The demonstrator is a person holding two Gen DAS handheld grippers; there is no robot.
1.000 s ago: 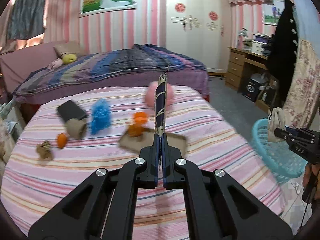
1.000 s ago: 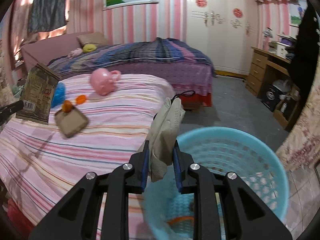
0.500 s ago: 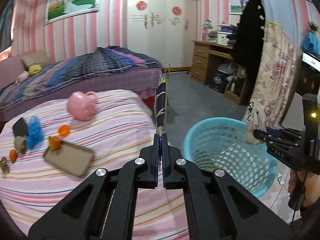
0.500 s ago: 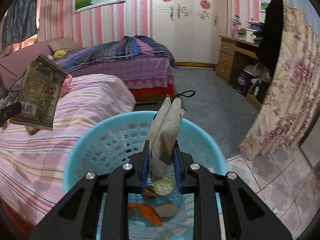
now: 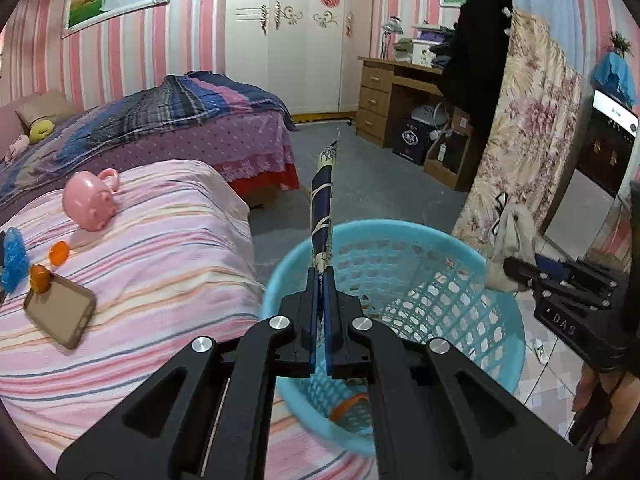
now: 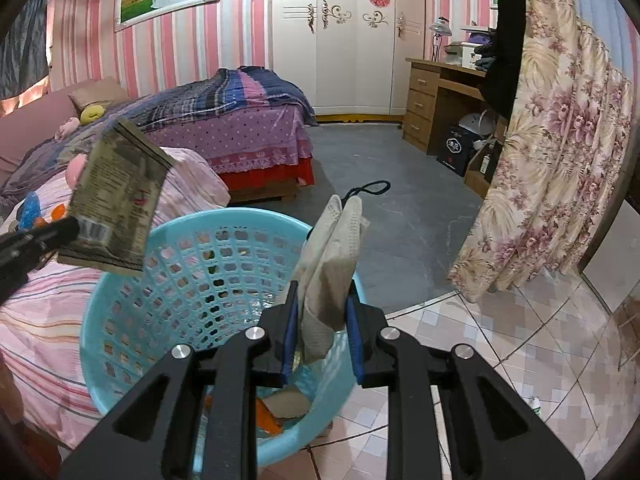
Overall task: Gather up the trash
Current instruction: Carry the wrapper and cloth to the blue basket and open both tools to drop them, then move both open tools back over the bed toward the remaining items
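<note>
A: Where is the basket?

B: The blue basket [image 6: 168, 280] stands on the floor right against the striped bed [image 5: 152, 248], and both grippers hang over it.

A: What has the left gripper [image 5: 320, 280] got?

B: Its jaws are pinched tight on a flat snack packet [image 5: 322, 216], seen edge-on from its own camera. From the right camera the same packet [image 6: 116, 200] shows its dull printed face, above the basket's rim on the bed side.

A: And the right gripper [image 6: 322, 312]?

B: Its jaws are only a little apart, pressed on a folded grey face mask [image 6: 328, 264] whose black ear loop [image 6: 372, 189] sticks out at the top. The mask stands over the basket's rim on the side away from the bed.

A: Anything in the basket?

B: An orange scrap [image 6: 268, 416] and a pale piece lie at the bottom; I can't make out what they are, since the gripper hides most of it.

A: What is on the bed beside the basket?

B: A pink piggy bank [image 5: 90, 204], two small orange things, something crinkly and blue [image 5: 14, 258], and a brown card [image 5: 60, 310].
</note>
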